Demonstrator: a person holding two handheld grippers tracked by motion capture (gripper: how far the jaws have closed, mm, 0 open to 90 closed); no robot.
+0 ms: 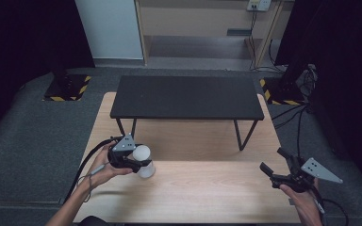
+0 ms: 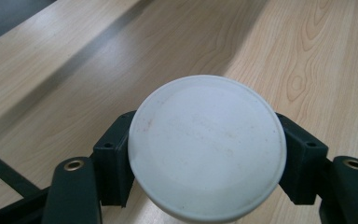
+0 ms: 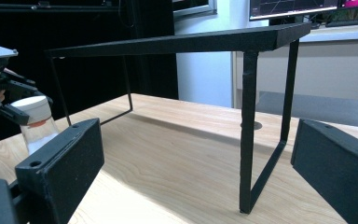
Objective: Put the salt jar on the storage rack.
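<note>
A small clear bottle [image 1: 145, 167] with a round white cap [image 2: 207, 147] is at the left of the wooden table [image 1: 207, 188]. My left gripper [image 1: 139, 161] is shut on it just below the cap, one jaw on each side. In the right gripper view the bottle [image 3: 36, 126] stands upright at far left with the left gripper [image 3: 7, 105] around its neck; its base is hidden behind my own jaw. My right gripper [image 1: 272, 160] hovers near the table's right edge, open and holding nothing, its jaws wide apart [image 3: 196, 168].
A low black shelf on thin metal legs [image 1: 186, 96] stands across the far half of the table, with room underneath; its top [image 3: 177, 42] and near leg [image 3: 248, 130] are close ahead of the right gripper. Grey carpet surrounds the table.
</note>
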